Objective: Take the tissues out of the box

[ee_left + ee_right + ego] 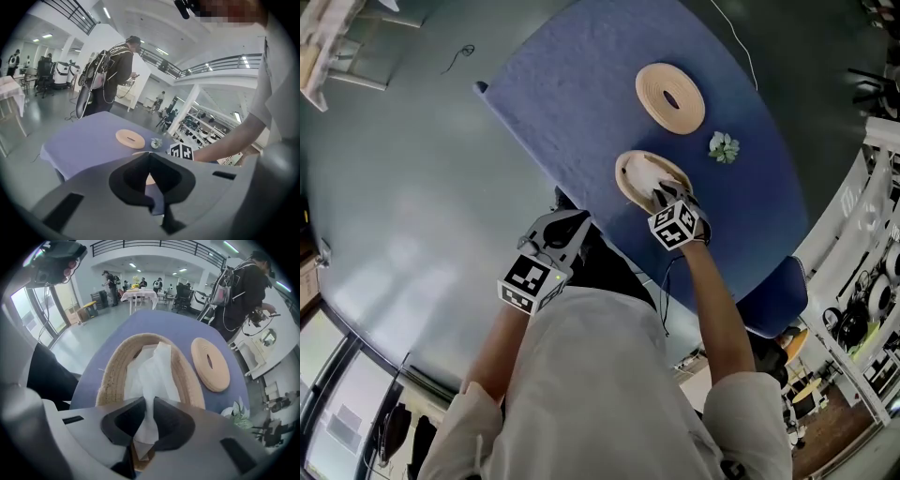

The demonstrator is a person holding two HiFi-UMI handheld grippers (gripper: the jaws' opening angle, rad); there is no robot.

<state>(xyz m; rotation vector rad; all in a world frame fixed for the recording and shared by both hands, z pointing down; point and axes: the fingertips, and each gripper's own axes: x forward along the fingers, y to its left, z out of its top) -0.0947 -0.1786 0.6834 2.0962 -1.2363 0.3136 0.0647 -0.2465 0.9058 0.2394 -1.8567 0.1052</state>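
A round woven tissue box (pixel 628 180) stands uncovered on the blue table (pixel 572 94), near its front edge. White tissue (pixel 154 373) stands up out of the box (pixel 115 369). My right gripper (pixel 150 401) hangs right over it, jaws pinched on the tissue's near end. In the head view the right gripper (pixel 667 195) covers the box's near rim. My left gripper (pixel 567 223) is held off the table's front edge, left of the box. Its jaws (pixel 150 157) meet with nothing between them.
The box's woven lid (pixel 669 97), with a slot in its middle, lies flat beyond the box. A small green plant (pixel 724 147) sits to the right of it. A person with a backpack (pixel 115 70) stands beyond the table's far side.
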